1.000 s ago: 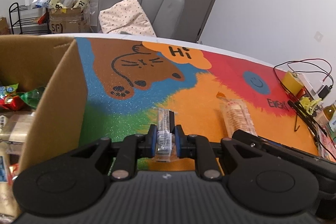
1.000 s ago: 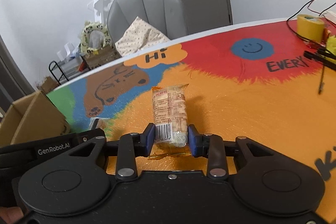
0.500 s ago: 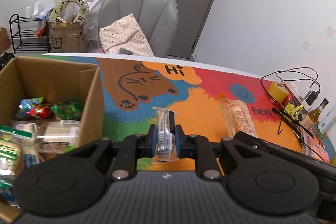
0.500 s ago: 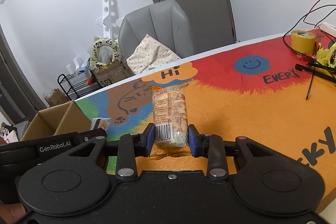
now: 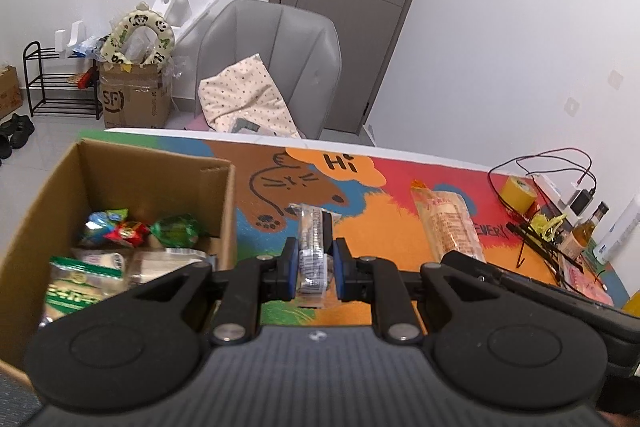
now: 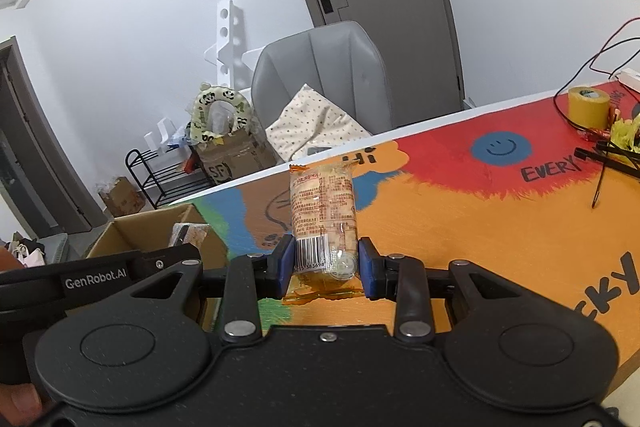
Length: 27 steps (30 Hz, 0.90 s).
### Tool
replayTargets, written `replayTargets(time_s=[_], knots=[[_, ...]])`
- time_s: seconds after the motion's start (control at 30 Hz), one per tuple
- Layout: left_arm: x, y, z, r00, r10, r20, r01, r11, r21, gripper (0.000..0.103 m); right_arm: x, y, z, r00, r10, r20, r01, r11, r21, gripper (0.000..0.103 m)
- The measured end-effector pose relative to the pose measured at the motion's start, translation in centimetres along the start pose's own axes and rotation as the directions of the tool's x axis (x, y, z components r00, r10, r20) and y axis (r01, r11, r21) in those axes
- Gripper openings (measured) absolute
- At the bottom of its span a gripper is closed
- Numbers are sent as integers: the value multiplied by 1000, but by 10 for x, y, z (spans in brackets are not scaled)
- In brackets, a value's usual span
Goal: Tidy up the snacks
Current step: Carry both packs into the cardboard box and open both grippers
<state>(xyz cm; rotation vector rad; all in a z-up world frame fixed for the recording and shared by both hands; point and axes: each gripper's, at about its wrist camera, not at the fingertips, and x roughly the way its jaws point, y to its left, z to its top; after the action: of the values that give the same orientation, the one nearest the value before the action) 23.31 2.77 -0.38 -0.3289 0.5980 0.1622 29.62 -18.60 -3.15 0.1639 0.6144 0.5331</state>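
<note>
My left gripper (image 5: 314, 269) is shut on a narrow clear-wrapped snack bar (image 5: 313, 247), held in the air above the colourful table mat (image 5: 384, 251). Just to its left stands an open cardboard box (image 5: 132, 163) with several wrapped snacks (image 5: 132, 231) inside. My right gripper (image 6: 324, 269) is shut on a wider orange-printed cracker packet (image 6: 323, 211), also lifted off the table. In the right wrist view the box (image 6: 152, 231) lies at lower left behind the left gripper's body. The cracker packet (image 5: 448, 223) shows in the left wrist view too.
A yellow tape roll (image 6: 588, 107), cables (image 5: 548, 167) and bottles (image 5: 580, 235) crowd the table's right end. A grey armchair (image 5: 272, 63) with a dotted cushion stands behind the table, beside a taped carton (image 5: 132, 99) and a black shoe rack (image 5: 52, 87).
Both grippers have risen with their snacks still held. The views pulled back and up, so the box's inside and more of the room have come into sight.
</note>
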Motion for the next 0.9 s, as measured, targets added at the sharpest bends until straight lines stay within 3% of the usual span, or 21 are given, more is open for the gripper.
replayTargets(time_s=[0.37,0.5,0.9], knots=[[-29,34,6,999,16,37,-15,1000,-26,16,-1,32,0,999,29,15,-28,999,-30,32],[-36,55,10,1000,-10,24,11,999,-53,16,0,47,0,999,43,15,-42,998,-50,32],[-52,105,8,999,44,29,-42,996,-79,16,4,94,-2,996,88,3,-87,990,-112,32]])
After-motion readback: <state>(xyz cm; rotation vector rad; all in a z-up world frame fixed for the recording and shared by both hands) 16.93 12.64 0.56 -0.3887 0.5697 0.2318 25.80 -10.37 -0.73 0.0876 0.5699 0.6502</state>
